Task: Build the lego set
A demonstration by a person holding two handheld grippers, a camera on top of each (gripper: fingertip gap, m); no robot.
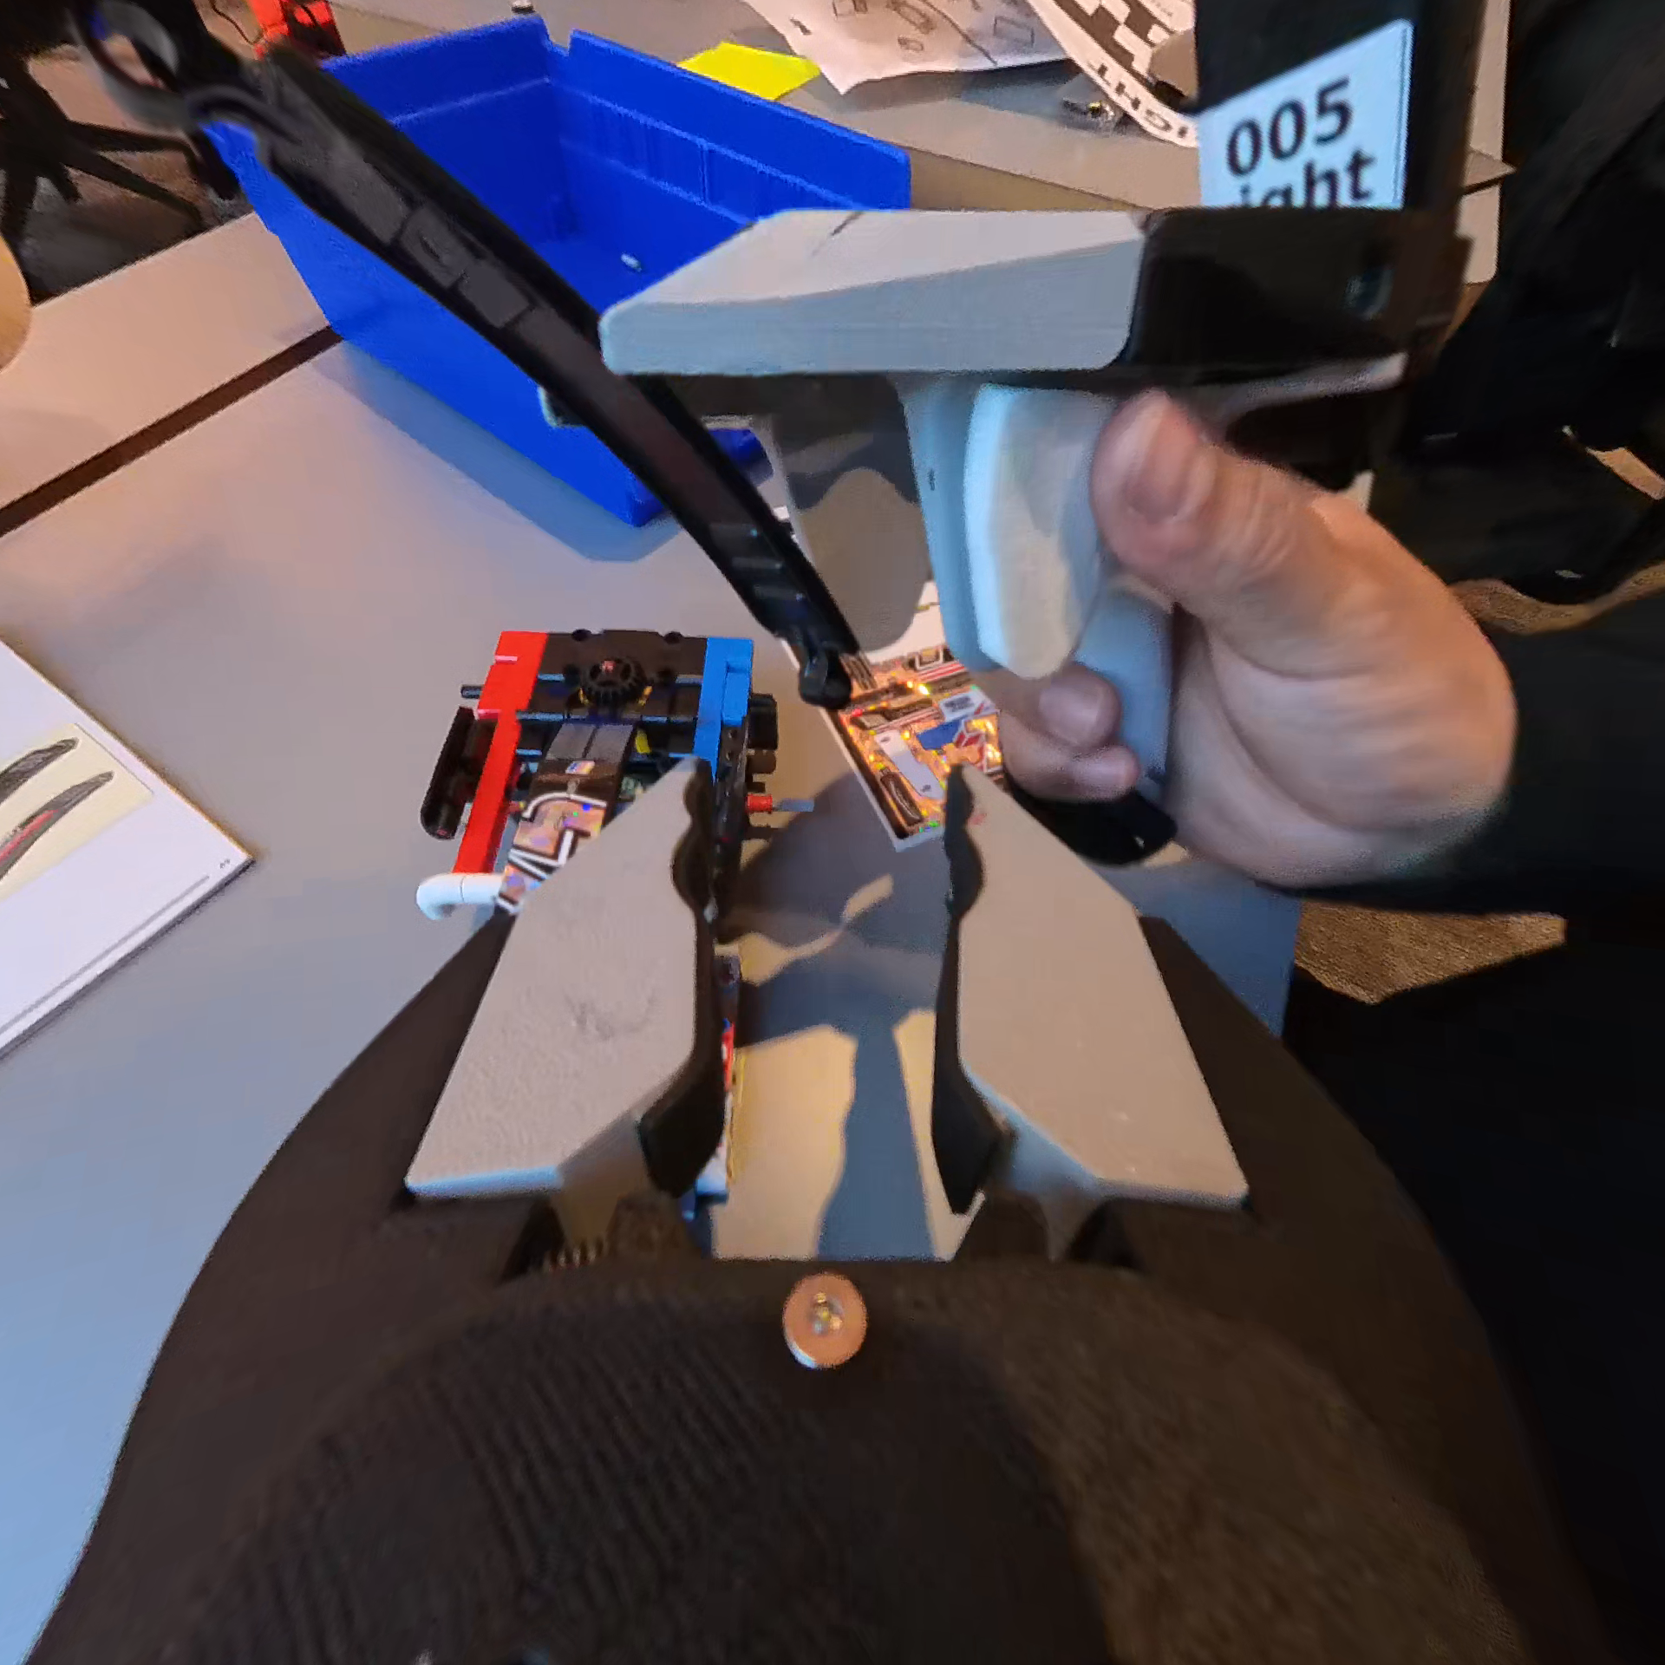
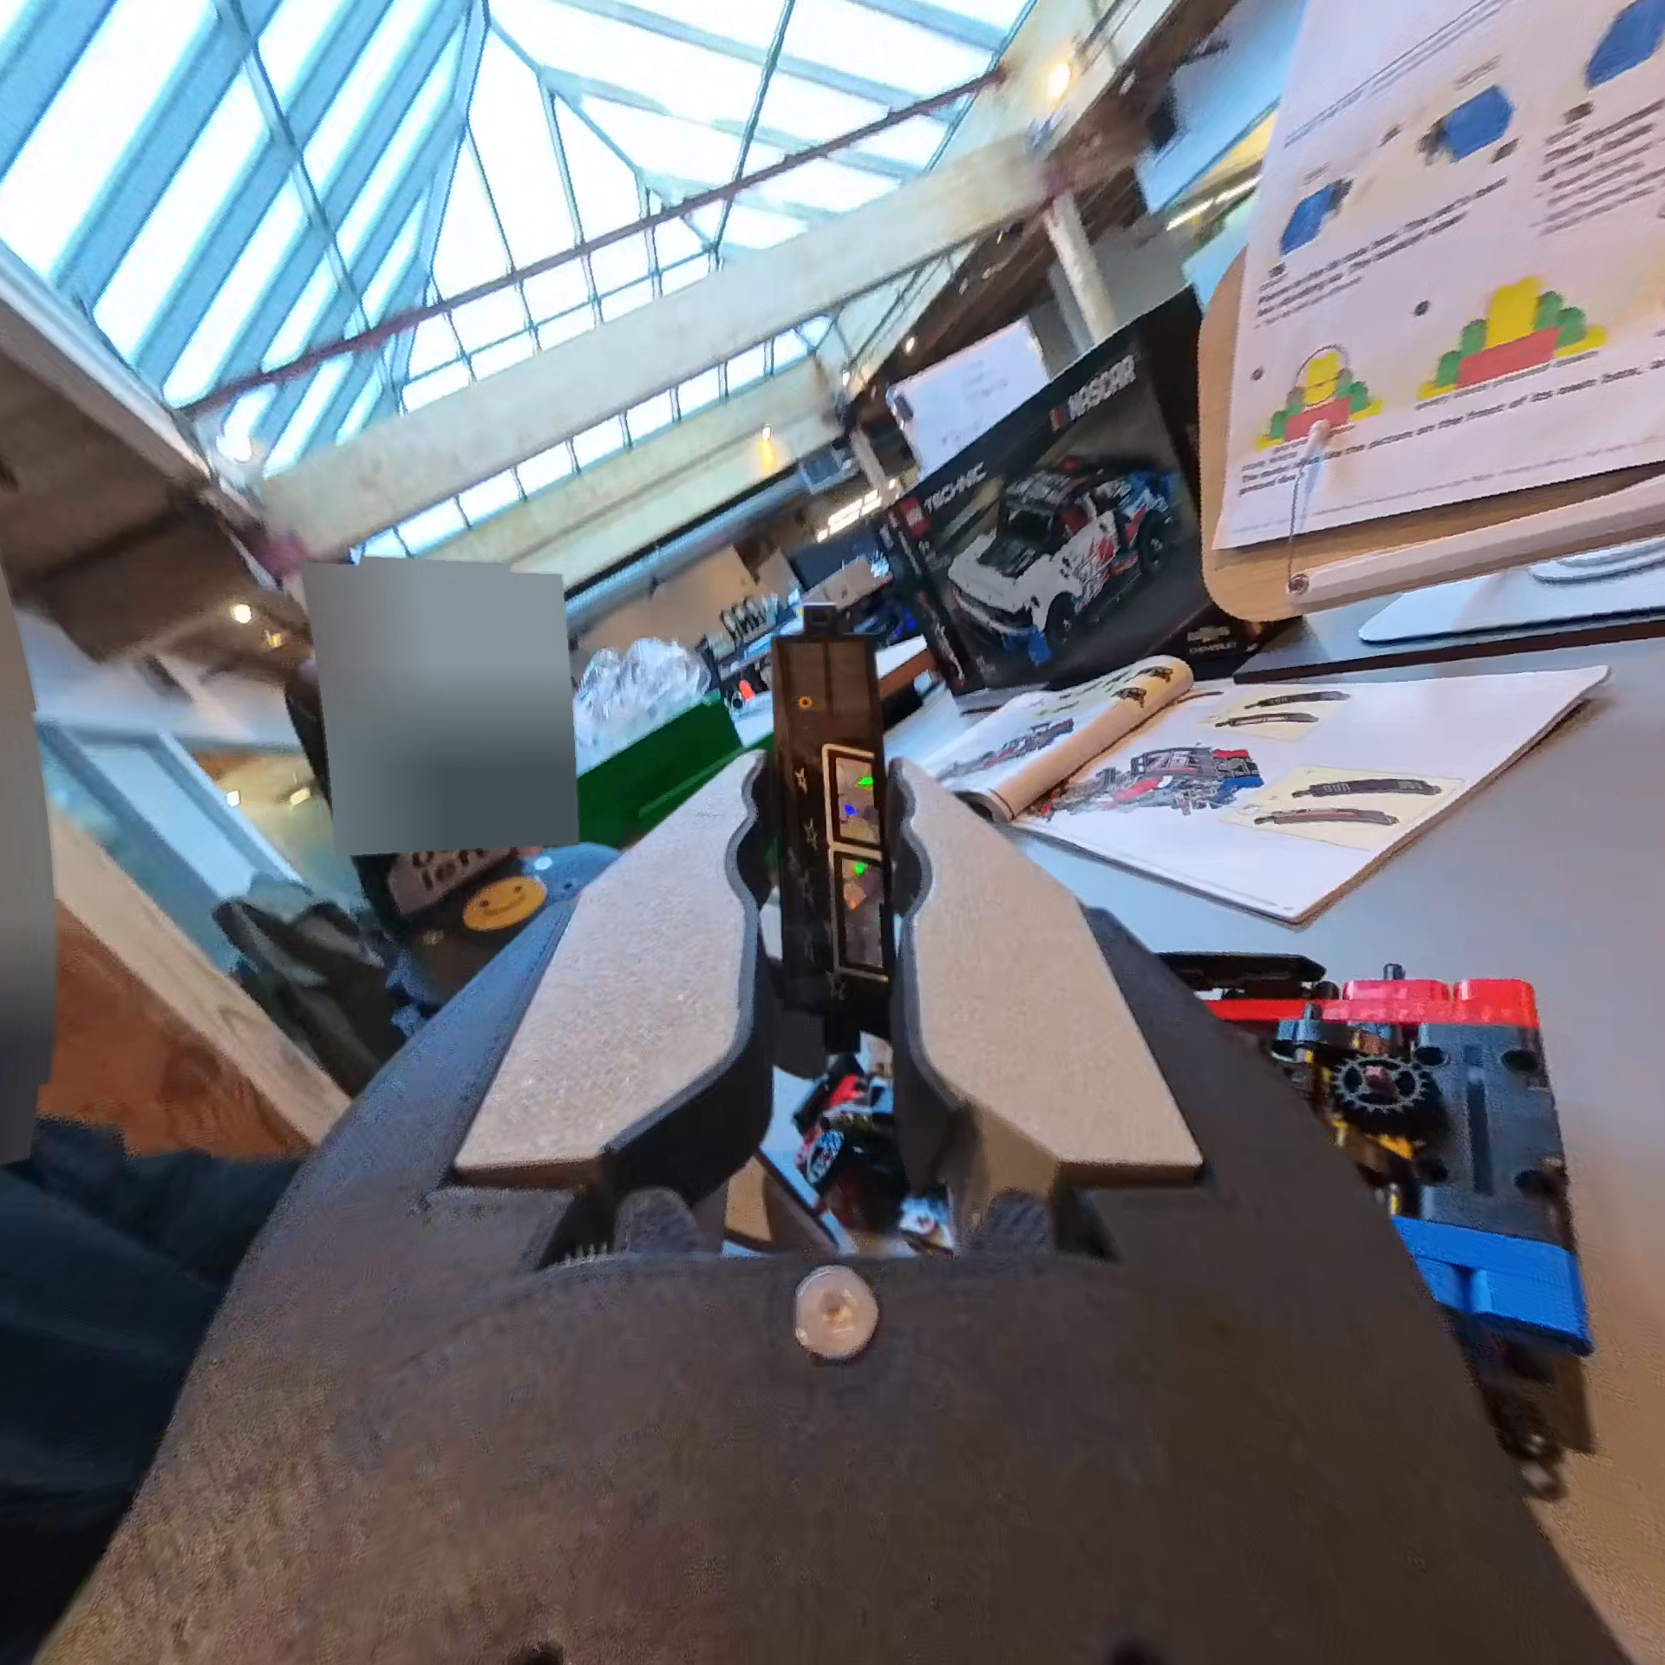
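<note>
The partly built car chassis (image 1: pixel 595 748), black with a red side and a blue side, lies on the grey table (image 1: pixel 225 559). It also shows in the right wrist view (image 2: pixel 1442 1126). My left gripper (image 1: pixel 824 793) is open and empty, low over the table, with its left finger beside the chassis's blue side. My right gripper (image 2: pixel 824 793) is shut on a long black curved panel (image 2: pixel 829 838) with shiny stickers and holds it up in the air. In the left wrist view this panel (image 1: pixel 559 333) arcs from the upper left down to just behind the chassis.
A blue bin (image 1: pixel 577 225) stands behind the chassis. An open instruction booklet (image 2: pixel 1261 793) lies beside it, also visible at the left edge (image 1: pixel 72 847). A shiny sticker sheet (image 1: pixel 928 748) lies under the person's hand (image 1: pixel 1261 676). The set's box (image 2: pixel 1063 541) stands behind the booklet. Spacing between my two grippers at the tips: around 8 cm.
</note>
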